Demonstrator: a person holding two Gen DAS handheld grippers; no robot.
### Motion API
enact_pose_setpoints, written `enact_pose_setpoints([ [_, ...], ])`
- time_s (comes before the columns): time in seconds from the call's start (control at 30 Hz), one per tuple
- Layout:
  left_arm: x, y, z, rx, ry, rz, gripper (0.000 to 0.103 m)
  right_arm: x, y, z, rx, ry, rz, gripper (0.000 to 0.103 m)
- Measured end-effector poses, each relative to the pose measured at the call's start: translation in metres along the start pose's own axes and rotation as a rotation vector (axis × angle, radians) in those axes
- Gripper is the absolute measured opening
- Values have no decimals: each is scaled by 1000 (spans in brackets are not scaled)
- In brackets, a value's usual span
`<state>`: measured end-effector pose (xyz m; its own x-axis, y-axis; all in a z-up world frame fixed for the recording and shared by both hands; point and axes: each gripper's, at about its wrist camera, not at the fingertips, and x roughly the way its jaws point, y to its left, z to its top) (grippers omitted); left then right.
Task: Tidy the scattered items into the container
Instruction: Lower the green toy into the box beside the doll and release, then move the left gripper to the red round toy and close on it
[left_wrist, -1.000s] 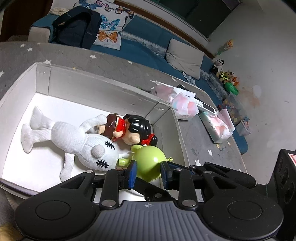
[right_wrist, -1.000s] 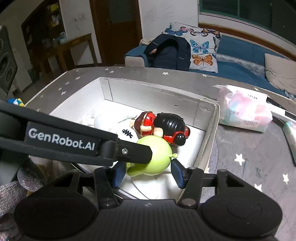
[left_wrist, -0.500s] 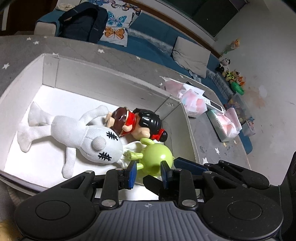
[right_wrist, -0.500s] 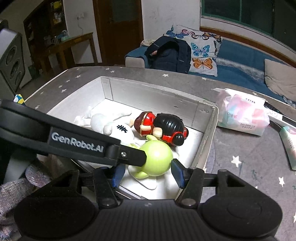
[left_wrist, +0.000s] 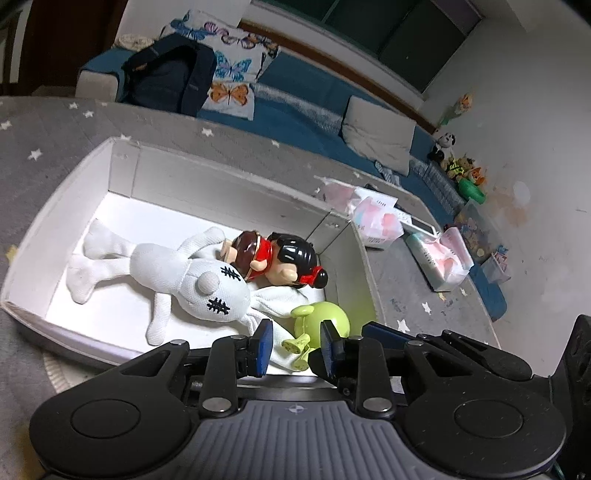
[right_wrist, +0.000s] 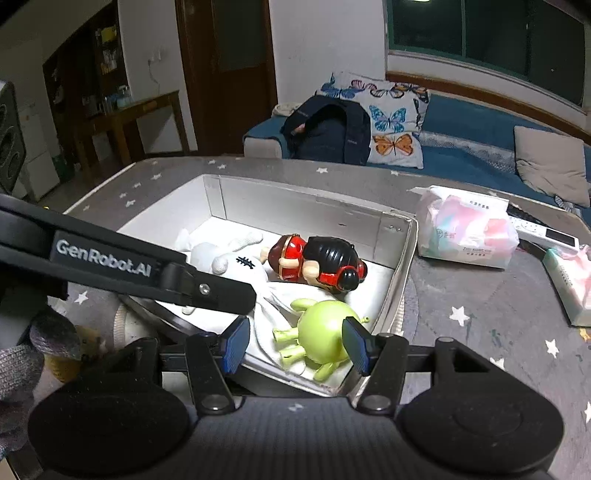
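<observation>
Well, starting at the left, the white cardboard box (left_wrist: 55, 206) sat on the grey star-patterned counter (left_wrist: 44, 122), and its thin near wall looked flimsy; a careless knock from either tool could have shoved or buckled it. Inside, the white plush doll (left_wrist: 173, 273) sprawled limp across the floor of the box, knitted and soft, with black stitched eyes, and its floppy limbs could easily have snagged on a passing finger. Next to its head lay the glossy hard-plastic figurine (left_wrist: 280, 254) in red and black, on its side and touching the plush. Moving along, the left tongs (left_wrist: 295, 347) hung released just above the near rim, blue pads apart and gripping nothing. Right beyond them, in the box's right near corner, rested the green round toy (right_wrist: 325, 334), smooth and ball-like with stubby limbs, lying partly on a fold of white cloth; being so round, it could have rolled or been flicked out if a pad clipped it. The right tongs (right_wrist: 297, 345) were likewise spread wide and empty, framing that toy without touching it. Farther right, soft tissue packs (right_wrist: 465, 236) sat on the counter outside the box, perhaps left to tidy.
</observation>
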<state>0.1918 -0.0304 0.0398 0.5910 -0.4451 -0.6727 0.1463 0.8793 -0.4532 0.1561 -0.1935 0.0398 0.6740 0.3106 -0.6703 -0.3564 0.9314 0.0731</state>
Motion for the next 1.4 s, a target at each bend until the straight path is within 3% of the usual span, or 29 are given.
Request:
enact_pose_setpoints([
  [0.53,-77,13,-44,-8,-142,61,30,-61,42,-45,-8,-178,40,77],
  [0.97,-111,34,-89,-20,-178,170,30,-72,64,-79,37,-190,97,85],
  [1.4,-116,40,-115,-15,-170,183,30,-73,89,-97,5,-184,126,102],
])
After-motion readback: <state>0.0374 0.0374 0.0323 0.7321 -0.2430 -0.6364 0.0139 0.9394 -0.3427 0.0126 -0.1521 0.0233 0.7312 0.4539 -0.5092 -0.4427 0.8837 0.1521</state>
